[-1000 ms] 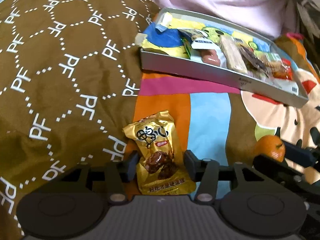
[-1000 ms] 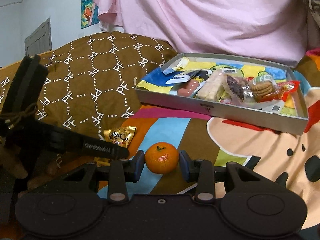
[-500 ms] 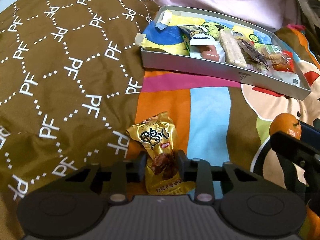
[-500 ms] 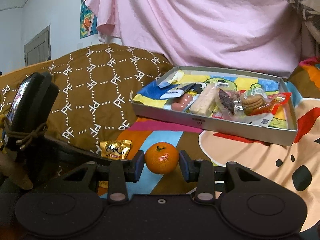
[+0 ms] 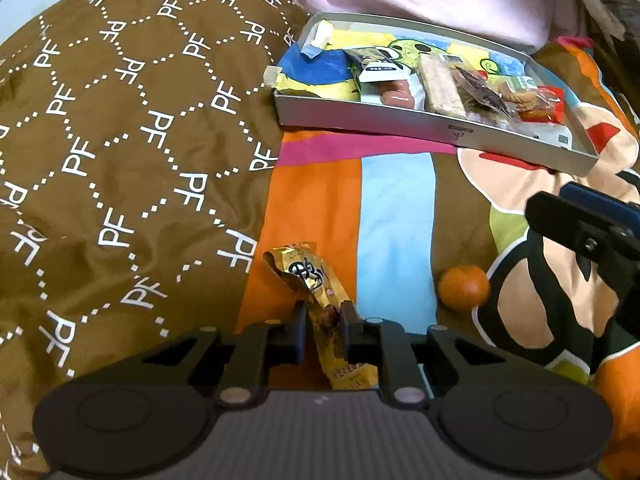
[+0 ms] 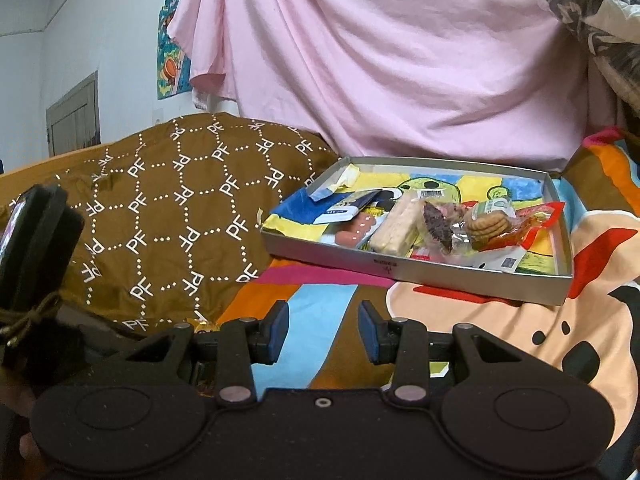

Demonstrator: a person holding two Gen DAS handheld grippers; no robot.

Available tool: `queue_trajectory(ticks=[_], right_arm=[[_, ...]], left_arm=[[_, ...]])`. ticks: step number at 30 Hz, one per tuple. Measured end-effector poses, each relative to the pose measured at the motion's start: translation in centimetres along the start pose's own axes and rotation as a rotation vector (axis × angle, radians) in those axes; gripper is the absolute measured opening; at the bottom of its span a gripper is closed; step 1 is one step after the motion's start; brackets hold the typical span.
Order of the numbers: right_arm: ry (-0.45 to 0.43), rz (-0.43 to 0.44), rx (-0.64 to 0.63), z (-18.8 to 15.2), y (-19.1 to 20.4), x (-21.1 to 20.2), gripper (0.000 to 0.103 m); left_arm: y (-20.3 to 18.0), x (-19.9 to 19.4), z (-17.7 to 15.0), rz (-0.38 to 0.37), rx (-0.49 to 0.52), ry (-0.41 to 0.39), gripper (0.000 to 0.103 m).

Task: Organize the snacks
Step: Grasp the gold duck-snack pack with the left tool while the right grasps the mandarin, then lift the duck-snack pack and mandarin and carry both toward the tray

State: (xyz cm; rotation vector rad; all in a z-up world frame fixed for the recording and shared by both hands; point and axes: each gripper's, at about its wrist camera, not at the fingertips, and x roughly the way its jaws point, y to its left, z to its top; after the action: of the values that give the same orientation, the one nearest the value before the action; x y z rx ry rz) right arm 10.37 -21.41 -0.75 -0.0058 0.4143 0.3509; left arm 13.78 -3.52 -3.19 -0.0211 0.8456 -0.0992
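A: Where is the packet (image 5: 316, 280)?
B: Pinched in the left tongs (image 5: 323, 316), which have just been closing; its long axis points up toward the tray (image 5: 400, 124). Crinkly gold foil.
A: And the right tongs (image 6: 323, 332)?
B: Spread, nothing between. The round, dimpled orange (image 5: 464, 288) lies on the bed, nearer them, below the tray.

Left tool (image 5: 323, 320): black linkage arms, silver pivot screws, ribbed grey body along the frame's bottom. Right tool (image 6: 323, 332): matt black, blue-edged pads (image 6: 280, 330).
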Motion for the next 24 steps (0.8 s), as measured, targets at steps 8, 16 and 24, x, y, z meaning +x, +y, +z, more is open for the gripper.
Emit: queue_trajectory(ticks=[8, 16, 24], right_arm=[[0.099, 0.017, -0.016, -1.2, 0.1, 1.0, 0.041], [0.242, -0.003, -0.054, -3.9, 0.6, 3.7, 0.048], [0.295, 0.006, 0.005, -5.1, -0.3, 6.3, 0.049]], left_arm=[[0.1, 0.3, -0.4, 0.012, 0.006, 0.015, 0.022], [0.4, 1.3, -0.7, -0.006, 0.023, 0.022, 0.031], [1.0, 1.7, -0.8, -0.046, 0.006, 0.005, 0.028]])
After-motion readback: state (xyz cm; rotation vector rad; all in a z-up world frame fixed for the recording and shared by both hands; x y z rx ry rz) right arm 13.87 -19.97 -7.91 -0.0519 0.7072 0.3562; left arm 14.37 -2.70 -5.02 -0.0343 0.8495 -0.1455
